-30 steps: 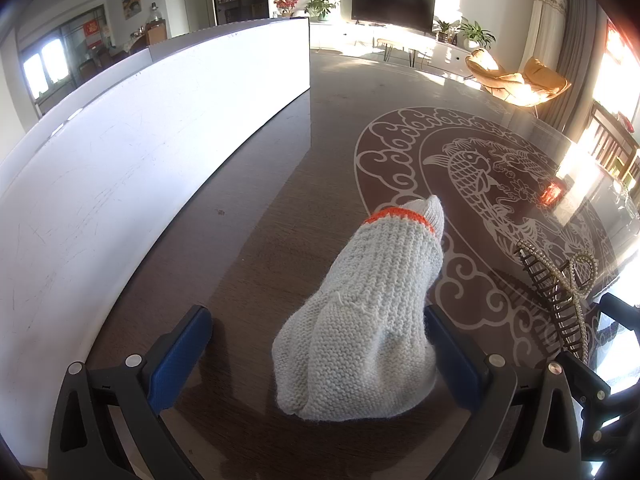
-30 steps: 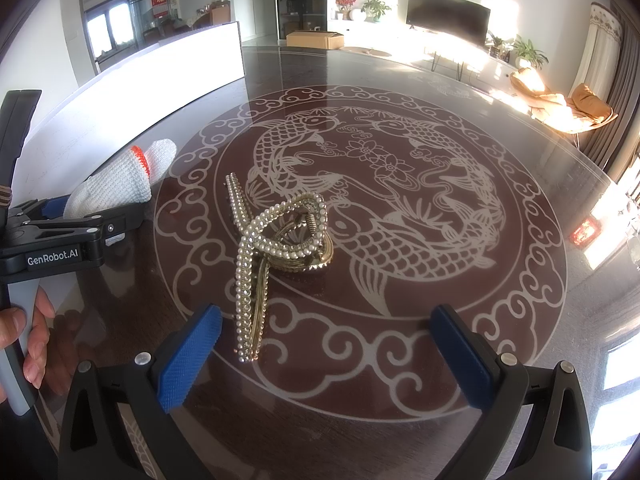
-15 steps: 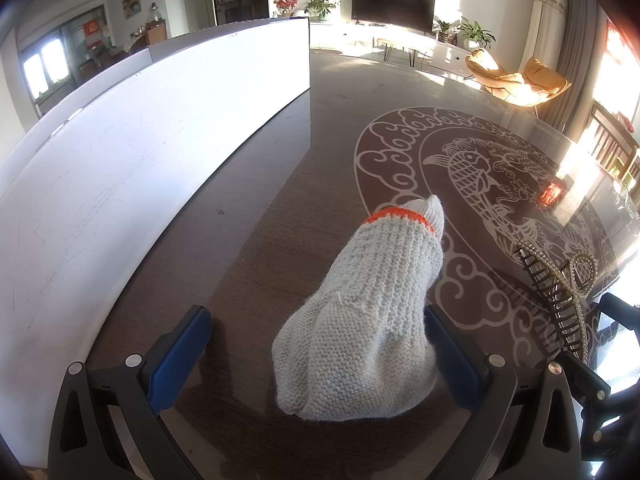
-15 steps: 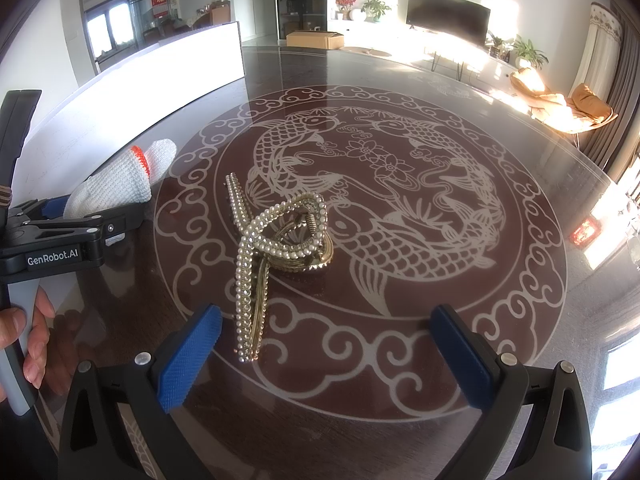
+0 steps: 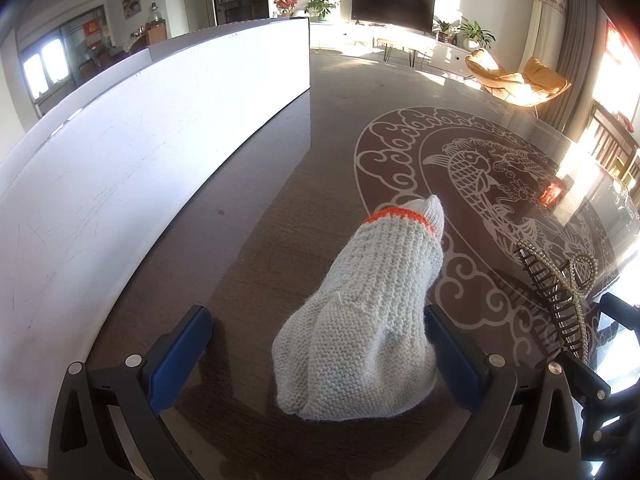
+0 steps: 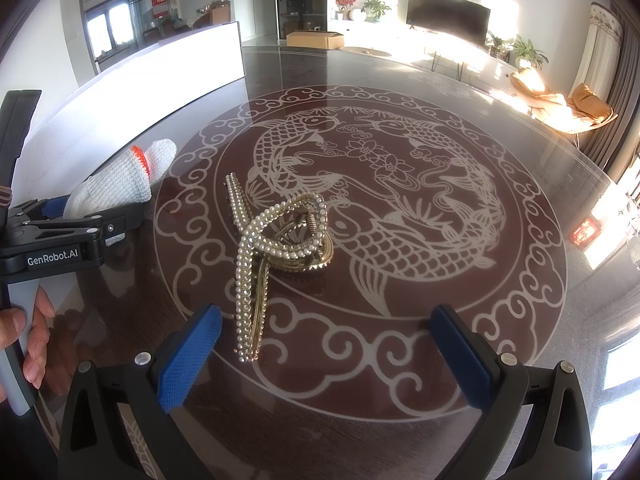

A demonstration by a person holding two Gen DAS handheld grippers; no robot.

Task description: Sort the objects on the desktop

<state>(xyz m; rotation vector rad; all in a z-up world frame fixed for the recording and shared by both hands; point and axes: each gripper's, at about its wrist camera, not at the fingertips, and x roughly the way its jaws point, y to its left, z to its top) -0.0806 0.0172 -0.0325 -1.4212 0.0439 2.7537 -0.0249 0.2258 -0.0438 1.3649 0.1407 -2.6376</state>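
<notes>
Your left tongs [image 5: 316, 356] are spread around the glove [image 5: 368, 320], long axis pointing away; right tongs [image 6: 324, 356] are spread, the hair claw [image 6: 272, 248] just ahead.

A white board [image 5: 132, 160] stands on edge along the table [image 6: 400, 340]. Beyond the table: a TV [image 6: 448, 14], 1 cardboard box [image 6: 315, 39] and 2 orange chairs [image 5: 516, 78].

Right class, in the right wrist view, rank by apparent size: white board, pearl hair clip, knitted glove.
1. Long white board
2. Pearl-studded gold hair clip
3. White knitted glove with orange band, partly hidden behind the left claw, so clip versus glove is unsure.
</notes>
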